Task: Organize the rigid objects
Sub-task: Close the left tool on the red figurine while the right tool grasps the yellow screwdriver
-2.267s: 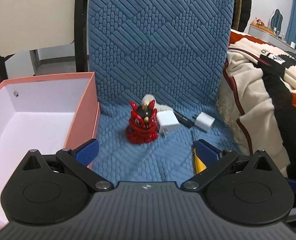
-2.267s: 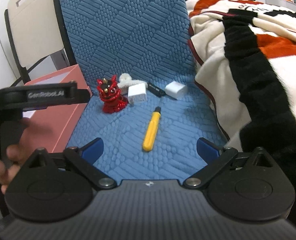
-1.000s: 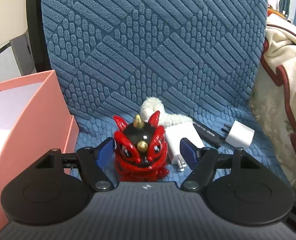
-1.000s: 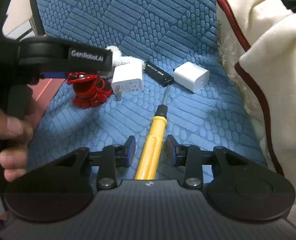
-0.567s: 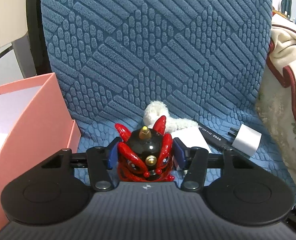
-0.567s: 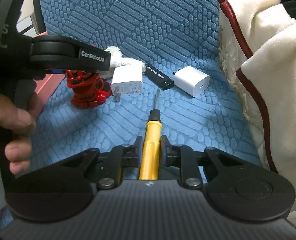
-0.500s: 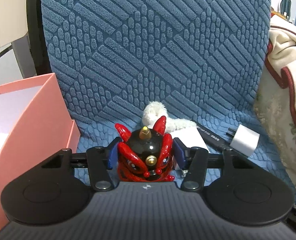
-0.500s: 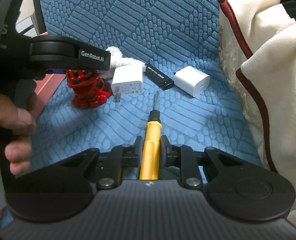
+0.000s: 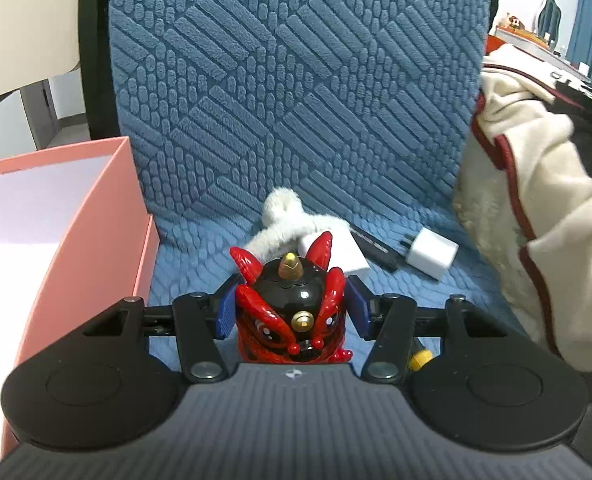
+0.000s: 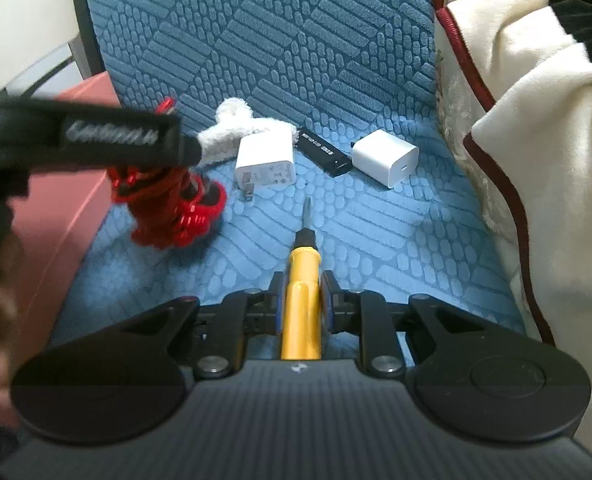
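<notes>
Fingers of the left gripper [image 9: 292, 310] clamp the red lion figurine [image 9: 292, 312] above the blue cushion [image 9: 296, 100] beside the pink box [image 9: 96, 240]; the right gripper [image 10: 300, 304] pinches the yellow screwdriver [image 10: 301, 300]. The glossy, rounded figurine could slip or twist free in transit.

Each hand-held gripper, the left hand-held gripper [image 9: 292, 312] and the right hand-held gripper [image 10: 300, 308], has a ribbed grey-black body, two round black discs, silver screws, black linkage arms and blue finger pads [image 9: 227, 312]. White lettering, blurred, marks the left one's side.
</notes>
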The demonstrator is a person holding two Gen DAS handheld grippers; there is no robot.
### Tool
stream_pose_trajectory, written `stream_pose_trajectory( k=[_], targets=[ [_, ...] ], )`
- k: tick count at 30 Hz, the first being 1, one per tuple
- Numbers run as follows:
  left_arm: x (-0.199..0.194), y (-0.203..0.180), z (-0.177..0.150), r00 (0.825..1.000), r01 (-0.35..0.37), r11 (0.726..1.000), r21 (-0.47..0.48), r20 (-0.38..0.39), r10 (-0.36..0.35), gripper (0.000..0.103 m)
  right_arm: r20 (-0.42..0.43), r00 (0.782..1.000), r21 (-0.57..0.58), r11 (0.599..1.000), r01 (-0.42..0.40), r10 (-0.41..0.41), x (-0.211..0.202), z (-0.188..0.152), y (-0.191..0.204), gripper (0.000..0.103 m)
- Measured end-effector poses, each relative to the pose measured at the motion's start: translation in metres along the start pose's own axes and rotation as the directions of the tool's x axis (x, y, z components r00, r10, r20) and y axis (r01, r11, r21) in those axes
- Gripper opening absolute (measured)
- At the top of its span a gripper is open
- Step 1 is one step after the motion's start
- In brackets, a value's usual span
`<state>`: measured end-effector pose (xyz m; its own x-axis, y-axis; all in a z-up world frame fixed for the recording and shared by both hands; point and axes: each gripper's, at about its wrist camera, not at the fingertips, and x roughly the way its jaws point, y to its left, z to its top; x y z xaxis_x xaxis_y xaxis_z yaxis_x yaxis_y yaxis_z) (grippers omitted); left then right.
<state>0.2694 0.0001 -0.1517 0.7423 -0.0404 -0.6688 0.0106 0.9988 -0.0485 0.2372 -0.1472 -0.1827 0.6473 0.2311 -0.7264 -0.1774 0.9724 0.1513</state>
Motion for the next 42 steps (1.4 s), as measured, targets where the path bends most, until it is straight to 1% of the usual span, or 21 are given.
stream_pose_trajectory(
  k=[4,7,11,19,28,34,38,42],
  targets=[
    [-0.019,0.002,-0.010,1.000,0.011,1.000,-0.018,-0.011,-0.011,0.061,0.010,1.000,0.025,1.000,-0.018,0.017,-0.012,-0.001,-0.002,0.022],
    [-0.028,0.002,-0.017,1.000,0.007,1.000,-0.023,-0.025,-0.008,0.061,-0.033,0.999,0.050,0.999,-0.016,0.018,-0.017,-0.002,-0.003,0.022],
    [-0.036,0.002,-0.022,1.000,-0.006,1.000,-0.028,-0.030,0.005,0.061,-0.055,0.998,0.088,0.996,-0.034,0.038,-0.025,-0.006,-0.002,0.022],
    [-0.061,0.008,-0.038,0.999,0.000,0.998,-0.061,-0.041,-0.002,0.061,-0.065,0.995,0.081,0.995,-0.065,0.071,-0.046,-0.011,0.003,0.022],
    [-0.088,0.009,-0.046,1.000,-0.010,0.999,-0.034,-0.025,0.009,0.061,-0.076,0.994,0.036,0.997,-0.070,0.072,-0.061,-0.014,0.009,0.022],
    [-0.092,0.009,-0.048,0.999,0.009,0.998,-0.054,-0.044,-0.012,0.061,-0.087,0.993,0.021,0.997,-0.074,0.076,-0.070,-0.017,0.014,0.022],
    [-0.097,0.009,-0.044,0.999,0.033,0.998,-0.052,-0.041,-0.035,0.061,-0.088,0.994,0.011,0.997,-0.070,0.071,-0.076,-0.015,0.017,0.022],
    [-0.104,0.010,-0.038,0.998,0.054,0.997,-0.052,-0.032,-0.056,0.061,-0.082,0.994,0.010,0.998,-0.068,0.069,-0.084,-0.006,0.019,0.022]
  ],
)
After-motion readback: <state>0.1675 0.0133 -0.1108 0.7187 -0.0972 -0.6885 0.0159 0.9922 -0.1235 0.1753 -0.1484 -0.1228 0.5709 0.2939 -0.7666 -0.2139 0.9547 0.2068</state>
